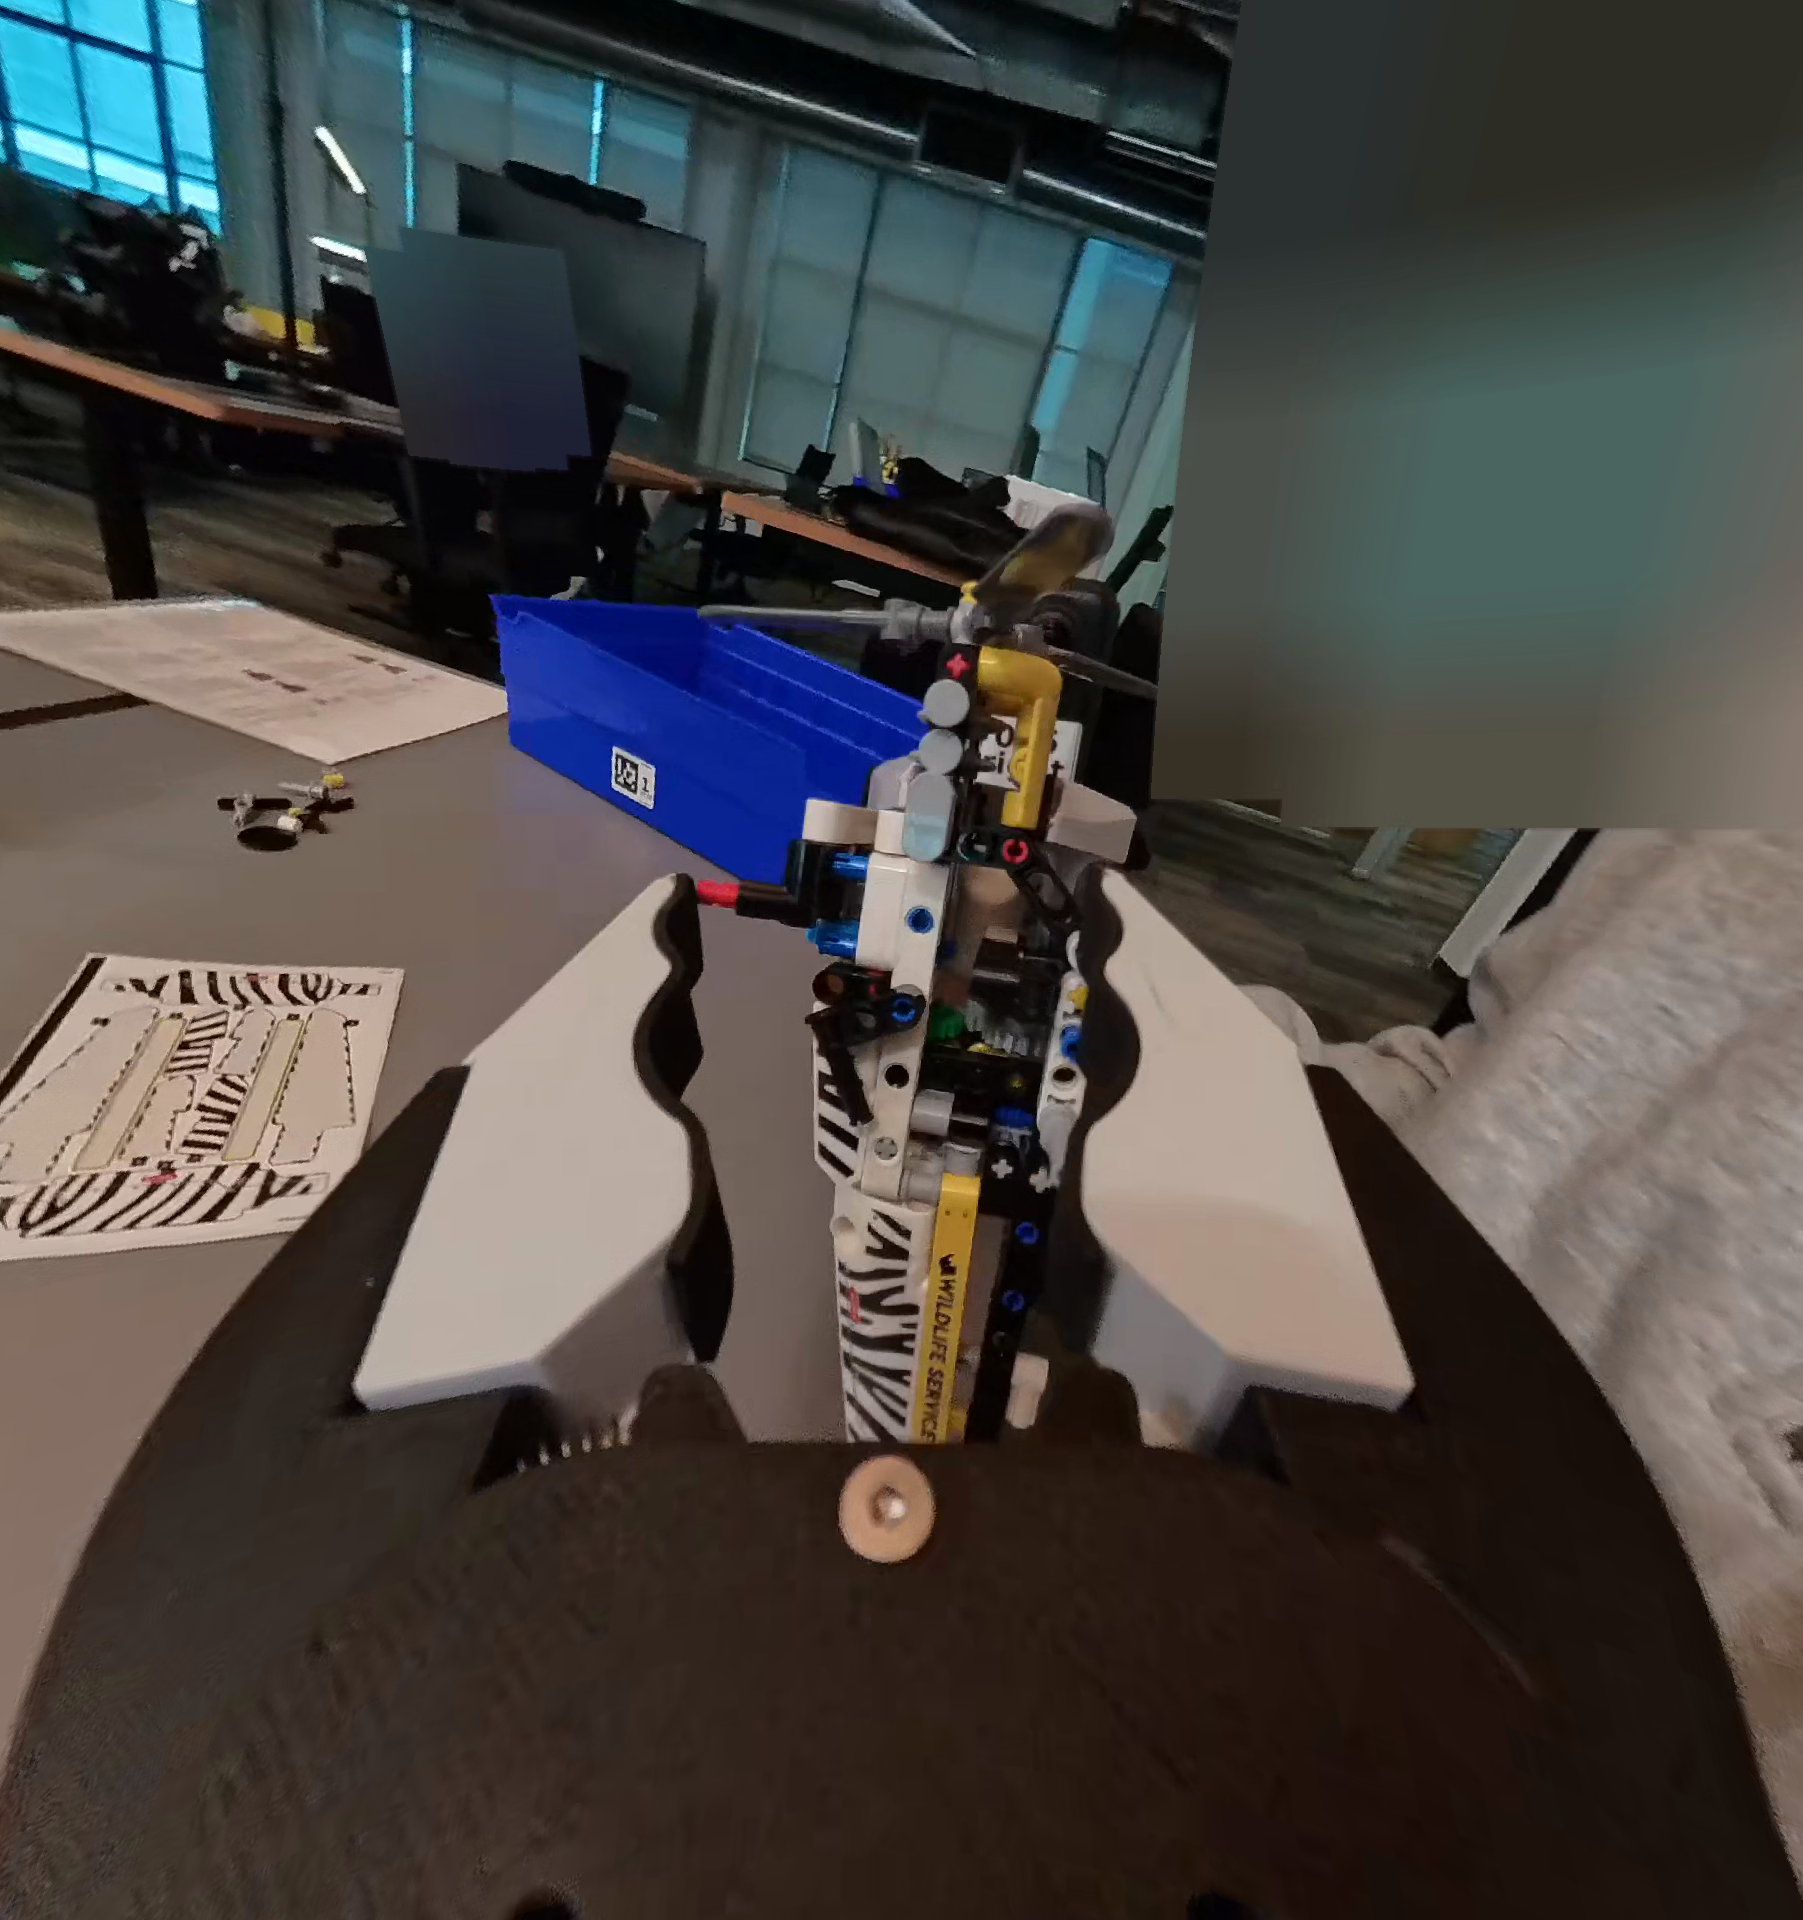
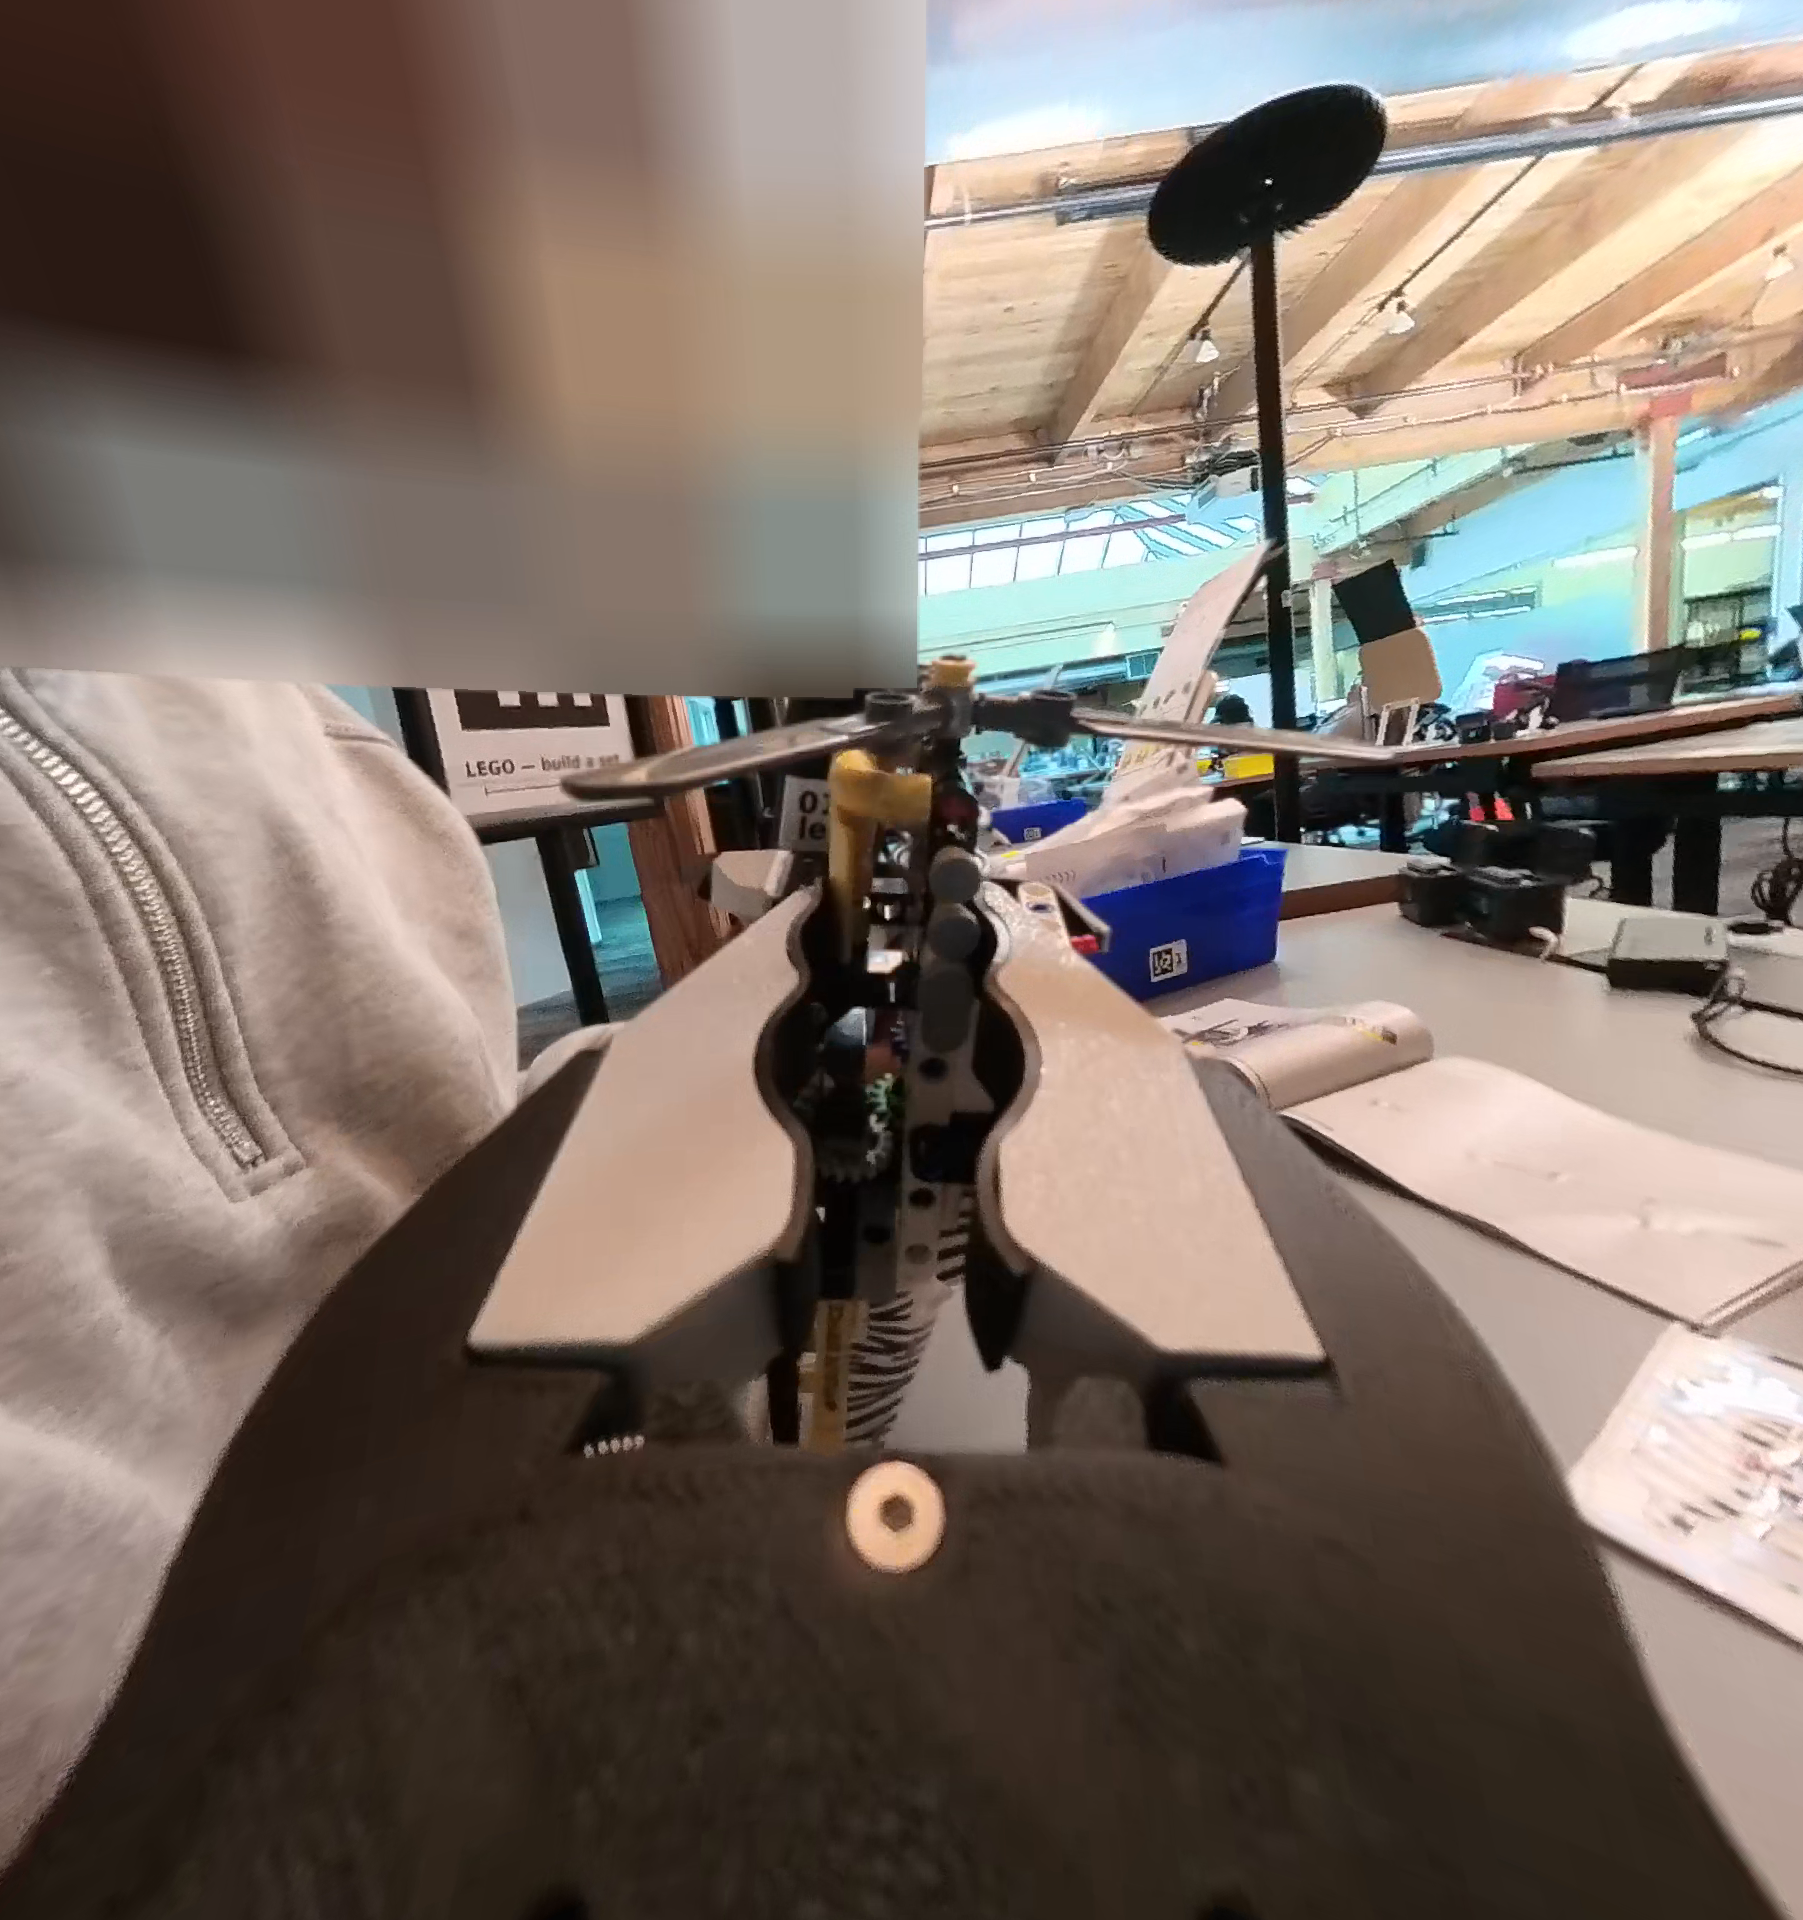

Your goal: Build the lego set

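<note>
Model (image 1: 938, 1039) held off the table (image 1: 253, 1403), between both tongs. Left gripper (image 1: 892, 935) spread, right finger alone touching it; right gripper (image 2: 902, 977) pinching its body. Judged light, stiff, fragile at rotor (image 2: 954, 717): grip frame.

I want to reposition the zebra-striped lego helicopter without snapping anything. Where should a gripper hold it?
Grip the zebra-striped lego helicopter across its narrow body, flat sides between the fingers, coming from the tail end as the right gripper does. Avoid the thin grey rotor blades and protruding red pin; they would likely flex.
</note>
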Tool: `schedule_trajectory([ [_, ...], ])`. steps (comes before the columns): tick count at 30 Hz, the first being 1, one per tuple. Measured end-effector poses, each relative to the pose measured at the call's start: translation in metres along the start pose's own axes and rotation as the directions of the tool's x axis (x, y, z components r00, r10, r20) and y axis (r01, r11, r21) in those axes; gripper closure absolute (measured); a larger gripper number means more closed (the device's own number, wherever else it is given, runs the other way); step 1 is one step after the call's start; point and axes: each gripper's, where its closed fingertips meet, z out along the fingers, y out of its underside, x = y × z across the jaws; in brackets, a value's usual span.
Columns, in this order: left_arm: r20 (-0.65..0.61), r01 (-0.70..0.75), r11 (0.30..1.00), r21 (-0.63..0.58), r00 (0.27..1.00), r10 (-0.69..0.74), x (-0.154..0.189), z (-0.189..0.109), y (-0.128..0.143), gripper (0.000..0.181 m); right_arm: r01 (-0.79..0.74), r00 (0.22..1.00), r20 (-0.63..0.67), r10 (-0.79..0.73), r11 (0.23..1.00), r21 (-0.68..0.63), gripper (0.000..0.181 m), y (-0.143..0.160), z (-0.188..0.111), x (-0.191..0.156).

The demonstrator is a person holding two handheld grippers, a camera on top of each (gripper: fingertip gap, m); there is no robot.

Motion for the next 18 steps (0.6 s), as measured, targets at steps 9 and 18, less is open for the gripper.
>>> schedule_trajectory([
  [9,0.011,-0.088,0.991,-0.101,0.996,0.090,-0.016,-0.014,0.007,0.127,-0.059,0.997,0.053,0.058,0.998,0.016,0.158,0.006,0.001,0.003],
  [18,-0.003,-0.208,0.967,-0.148,0.978,0.210,-0.007,-0.006,0.011,0.141,0.007,0.994,0.113,0.000,0.998,-0.062,0.158,0.013,0.013,-0.008],
])
